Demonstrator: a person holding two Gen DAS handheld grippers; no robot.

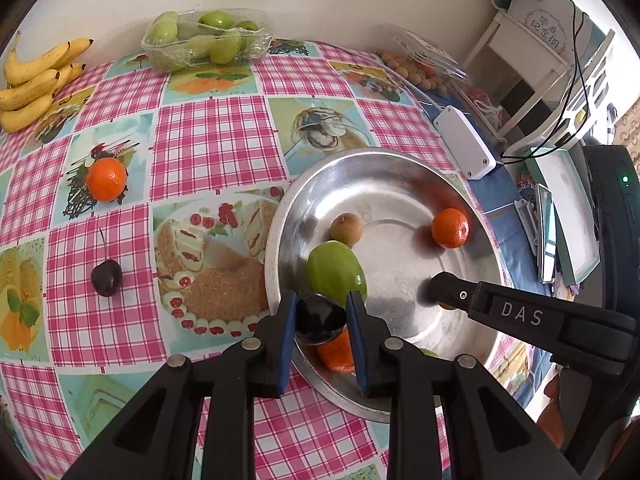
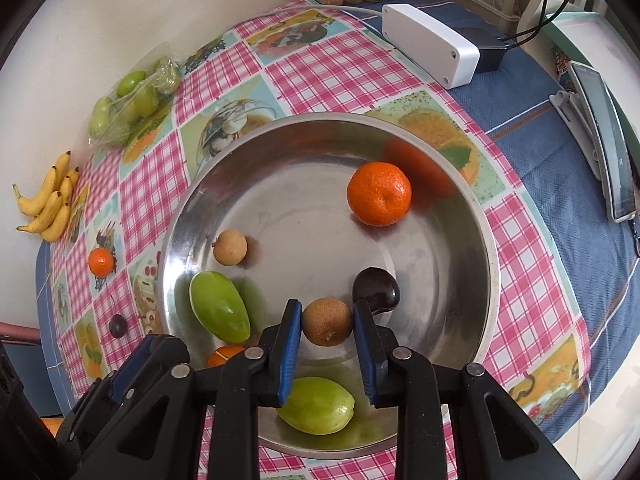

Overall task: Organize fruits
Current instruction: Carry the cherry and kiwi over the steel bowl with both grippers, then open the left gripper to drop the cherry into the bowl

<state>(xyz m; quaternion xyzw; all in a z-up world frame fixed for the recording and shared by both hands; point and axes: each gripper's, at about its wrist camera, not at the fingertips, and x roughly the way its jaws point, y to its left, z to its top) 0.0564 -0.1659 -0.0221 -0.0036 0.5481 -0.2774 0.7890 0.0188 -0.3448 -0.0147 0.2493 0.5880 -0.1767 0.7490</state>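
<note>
Left gripper (image 1: 321, 322) clamped on a cherry (image 1: 320, 319), right gripper (image 2: 327, 322) on a longan (image 2: 327, 321) — both over the bowl (image 2: 490, 280). Small, round, slippery; cherry soft — gripped across middles.

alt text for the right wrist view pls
The right gripper is shut on a brown longan over a steel bowl that holds a tangerine, a dark cherry and green fruits.

Both wrist views look steeply down, close over the shared steel bowl (image 1: 280, 216) (image 2: 486, 248).
</note>
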